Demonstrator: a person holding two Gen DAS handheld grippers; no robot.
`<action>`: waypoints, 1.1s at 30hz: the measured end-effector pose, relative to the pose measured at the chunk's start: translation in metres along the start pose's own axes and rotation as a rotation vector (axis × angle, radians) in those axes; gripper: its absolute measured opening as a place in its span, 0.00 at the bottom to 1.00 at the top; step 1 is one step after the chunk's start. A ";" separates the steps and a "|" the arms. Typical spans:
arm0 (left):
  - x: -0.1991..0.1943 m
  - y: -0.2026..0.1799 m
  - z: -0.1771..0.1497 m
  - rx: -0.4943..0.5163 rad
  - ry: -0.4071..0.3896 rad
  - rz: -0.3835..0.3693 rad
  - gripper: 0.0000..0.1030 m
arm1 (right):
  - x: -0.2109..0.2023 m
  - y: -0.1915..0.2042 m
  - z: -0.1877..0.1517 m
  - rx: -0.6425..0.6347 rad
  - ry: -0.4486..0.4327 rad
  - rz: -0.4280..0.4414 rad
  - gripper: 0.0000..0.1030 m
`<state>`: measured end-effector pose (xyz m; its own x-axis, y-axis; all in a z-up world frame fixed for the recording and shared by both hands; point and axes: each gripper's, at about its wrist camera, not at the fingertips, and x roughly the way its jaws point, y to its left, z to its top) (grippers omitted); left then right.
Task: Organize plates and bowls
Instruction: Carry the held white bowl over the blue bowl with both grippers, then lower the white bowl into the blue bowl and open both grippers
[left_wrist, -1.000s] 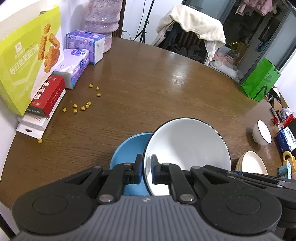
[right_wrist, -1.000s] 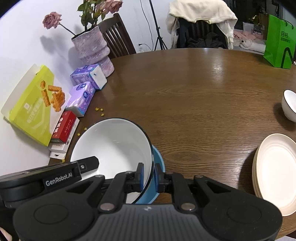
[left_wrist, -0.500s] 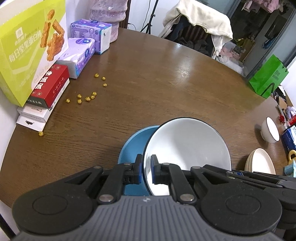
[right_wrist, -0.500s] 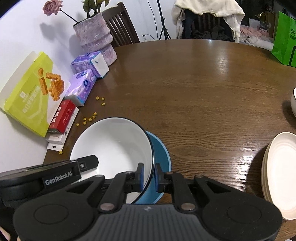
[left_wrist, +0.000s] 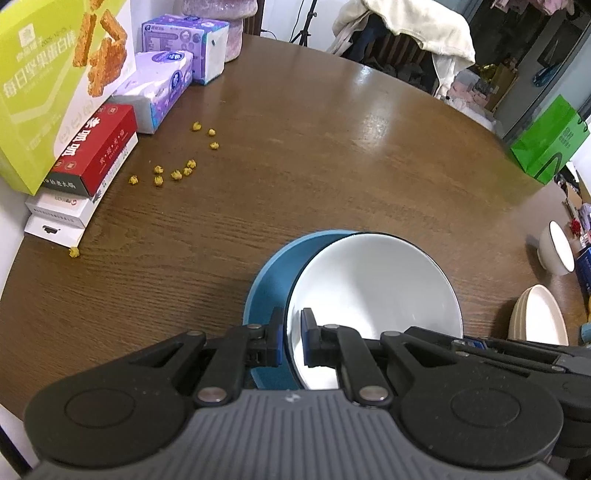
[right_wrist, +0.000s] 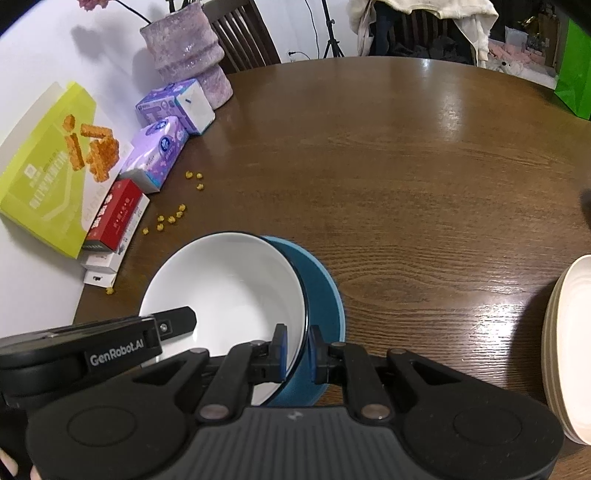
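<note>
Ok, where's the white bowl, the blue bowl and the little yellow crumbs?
white bowl (right_wrist: 229, 284): right wrist view, on its white inside.
blue bowl (left_wrist: 273, 269): left wrist view, on the blue wall showing beside the white bowl.
yellow crumbs (left_wrist: 177, 174): left wrist view, on one crumb in the cluster.

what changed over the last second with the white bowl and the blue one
Both grippers lowered the white bowl toward the blue bowl on the table; the blue one shows larger and closer now. Unchanged: left gripper and right gripper stay clamped on opposite rims; nothing released.
</note>
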<state>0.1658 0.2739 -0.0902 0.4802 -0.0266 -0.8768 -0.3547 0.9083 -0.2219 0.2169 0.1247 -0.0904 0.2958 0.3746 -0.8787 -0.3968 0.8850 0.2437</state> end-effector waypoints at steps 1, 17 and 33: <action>0.002 0.000 -0.001 0.004 0.002 0.004 0.09 | 0.002 0.000 0.000 -0.001 0.003 0.000 0.11; 0.018 0.000 0.001 0.057 0.032 0.031 0.09 | 0.027 0.002 -0.001 -0.046 0.041 -0.004 0.11; 0.020 -0.009 0.010 0.133 0.081 0.076 0.10 | 0.029 0.005 0.003 -0.081 0.059 -0.016 0.12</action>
<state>0.1867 0.2693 -0.1017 0.3882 0.0152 -0.9214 -0.2759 0.9559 -0.1004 0.2266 0.1410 -0.1136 0.2519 0.3417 -0.9054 -0.4619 0.8646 0.1978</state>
